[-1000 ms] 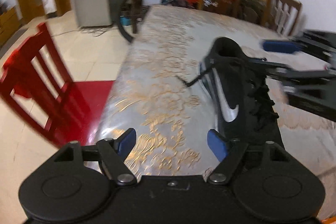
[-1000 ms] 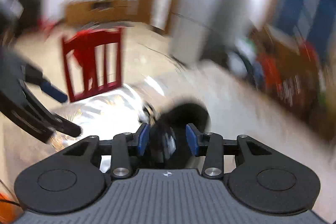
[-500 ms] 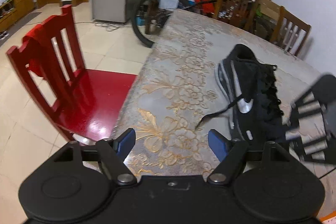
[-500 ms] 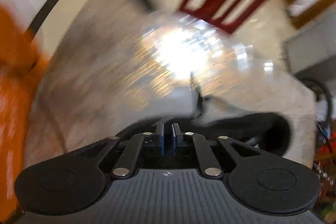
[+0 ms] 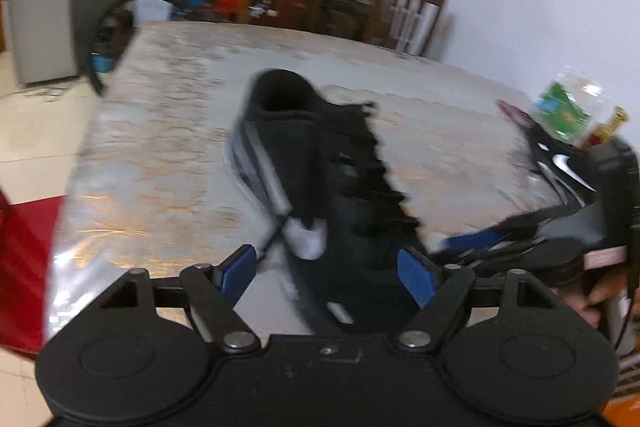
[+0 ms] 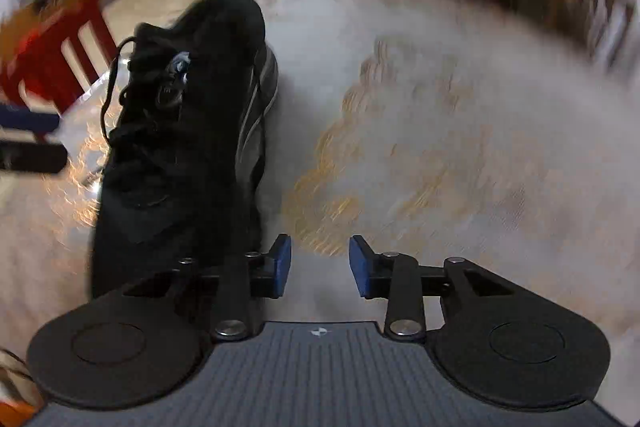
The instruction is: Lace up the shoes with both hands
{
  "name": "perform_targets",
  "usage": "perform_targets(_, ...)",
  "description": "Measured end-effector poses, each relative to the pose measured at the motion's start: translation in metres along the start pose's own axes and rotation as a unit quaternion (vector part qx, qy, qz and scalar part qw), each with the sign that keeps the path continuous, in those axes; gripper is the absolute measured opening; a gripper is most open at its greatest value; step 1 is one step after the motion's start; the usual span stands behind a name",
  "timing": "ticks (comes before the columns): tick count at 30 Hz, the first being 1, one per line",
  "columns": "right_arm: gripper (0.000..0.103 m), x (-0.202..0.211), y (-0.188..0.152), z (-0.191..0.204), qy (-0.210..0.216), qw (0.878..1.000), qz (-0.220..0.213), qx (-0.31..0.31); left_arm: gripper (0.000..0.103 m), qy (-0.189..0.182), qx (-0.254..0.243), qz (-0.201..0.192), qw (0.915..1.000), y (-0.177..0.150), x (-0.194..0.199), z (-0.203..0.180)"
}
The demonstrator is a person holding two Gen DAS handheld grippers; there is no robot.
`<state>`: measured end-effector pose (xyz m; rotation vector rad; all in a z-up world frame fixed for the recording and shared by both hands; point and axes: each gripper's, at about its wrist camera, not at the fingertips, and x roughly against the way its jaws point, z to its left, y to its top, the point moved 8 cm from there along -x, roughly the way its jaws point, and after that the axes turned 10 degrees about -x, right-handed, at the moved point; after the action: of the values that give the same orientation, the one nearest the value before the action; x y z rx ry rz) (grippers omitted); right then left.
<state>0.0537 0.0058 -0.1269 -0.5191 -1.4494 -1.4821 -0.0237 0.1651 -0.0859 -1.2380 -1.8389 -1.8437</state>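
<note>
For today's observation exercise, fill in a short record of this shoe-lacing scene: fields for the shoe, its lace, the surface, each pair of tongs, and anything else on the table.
shoe: black shoe with silver stripe, lying on the table, opening facing away from the camera
lace: loose black lace trailing off the shoe's side, untied
surface: table under a glossy floral cover
left tongs: open, over the shoe's toe end, nothing gripped
right tongs: open, just been opening, nothing between them, beside the shoe
other items: second shoe and a blurred green-labelled package at the right
</note>
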Motion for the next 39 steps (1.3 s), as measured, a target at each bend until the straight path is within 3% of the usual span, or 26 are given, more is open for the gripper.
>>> perform_targets(2, 0.028, -0.002, -0.011, 0.011, 0.02, 0.999, 0.009, -0.029, 0.076, -0.005, -0.002, 0.005, 1.0, -0.006, -0.001, -0.006)
perform_targets(5, 0.028, 0.005, -0.02, 0.023, 0.021, 0.999, -0.006, -0.033, 0.076, 0.0, 0.016, 0.022, 0.9996, -0.019, -0.004, -0.009)
perform_targets(8, 0.029, 0.012, -0.029, 0.033, 0.029, 0.999, -0.004, -0.035, 0.076, 0.033, 0.028, 0.035, 0.9985, -0.028, -0.001, -0.012)
perform_targets(10, 0.033, 0.018, -0.031, 0.031, 0.012, 0.999, -0.009, -0.033, 0.076, 0.049, 0.029, 0.045, 0.9974, -0.029, 0.003, -0.018)
perform_targets(12, 0.035, 0.022, -0.031, 0.015, -0.004, 0.999, -0.014, -0.043, 0.076, 0.062, 0.029, 0.049, 0.9964, -0.025, 0.008, -0.028)
perform_targets(16, 0.036, 0.038, -0.029, -0.015, -0.034, 0.994, -0.036, -0.1, 0.086, 0.049, 0.003, 0.03, 0.9983, -0.004, 0.009, -0.054)
perform_targets(19, 0.038, 0.054, -0.03, -0.037, -0.051, 0.983, -0.05, -0.167, 0.088, 0.084, -0.01, 0.025, 0.9961, 0.013, 0.003, -0.061)
perform_targets(23, 0.039, 0.074, -0.036, -0.051, -0.058, 0.97, -0.056, -0.228, 0.089, 0.104, 0.033, 0.042, 0.9932, 0.019, -0.009, -0.053)
perform_targets(27, 0.044, 0.084, -0.041, -0.044, -0.087, 0.971, -0.062, -0.216, 0.089, 0.127, 0.04, 0.071, 0.9886, 0.011, -0.017, -0.051)
perform_targets(29, 0.058, 0.083, -0.043, -0.037, -0.102, 0.974, -0.058, -0.192, 0.089, 0.136, 0.043, 0.085, 0.9862, 0.006, -0.018, -0.05)
perform_targets(39, 0.058, 0.07, -0.047, -0.022, -0.096, 0.981, -0.033, -0.168, 0.092, 0.142, 0.058, 0.12, 0.9809, -0.019, -0.017, -0.045)
